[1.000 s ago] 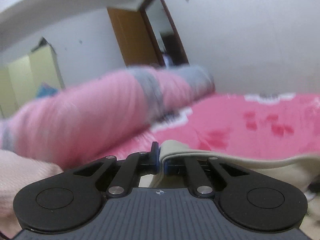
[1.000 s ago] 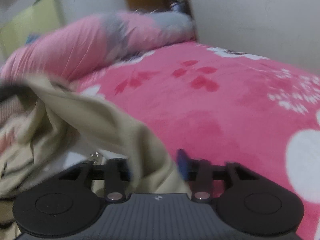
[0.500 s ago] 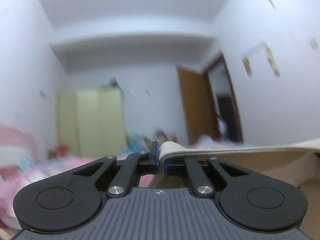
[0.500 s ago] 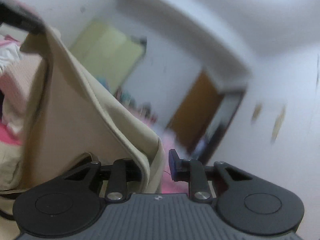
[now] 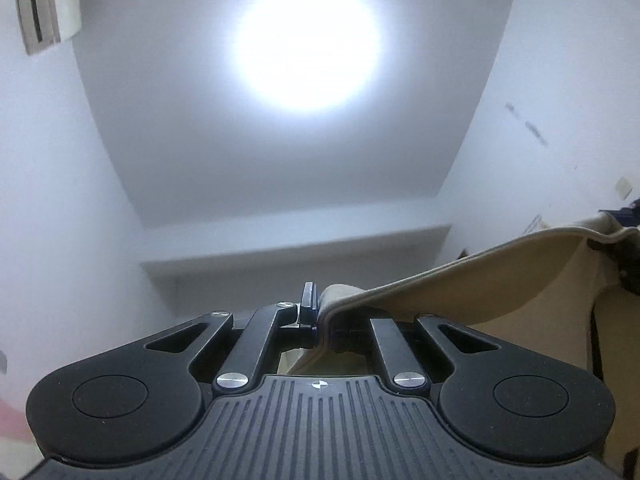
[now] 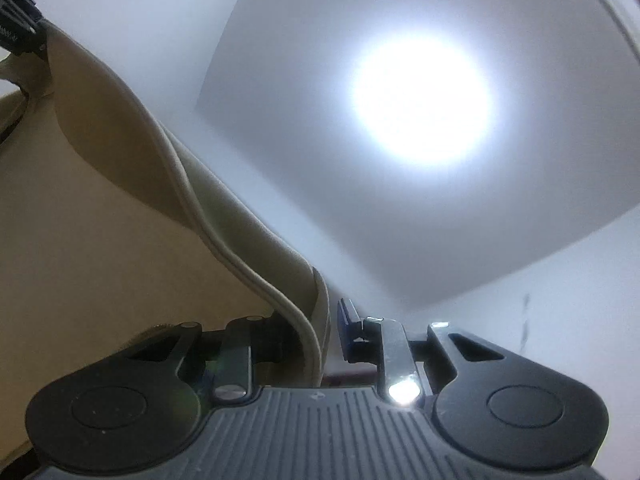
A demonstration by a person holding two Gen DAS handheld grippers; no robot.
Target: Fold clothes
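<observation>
I hold the beige garment (image 5: 500,300) up toward the ceiling lamp (image 5: 304,40). My left gripper (image 5: 318,320) is closed on its hem; the right gripper (image 6: 326,332) has cloth between its fingers with a small gap beside, so the hold looks less sure. I judge the edge must stay stretched between both. Above the grippers is free room; below them I cannot see.

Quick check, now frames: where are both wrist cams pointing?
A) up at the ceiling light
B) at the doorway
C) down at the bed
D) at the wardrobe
A: the bright ceiling light fills both views, above the beige garment stretched between the left hand-held gripper and right hand-held gripper.
</observation>
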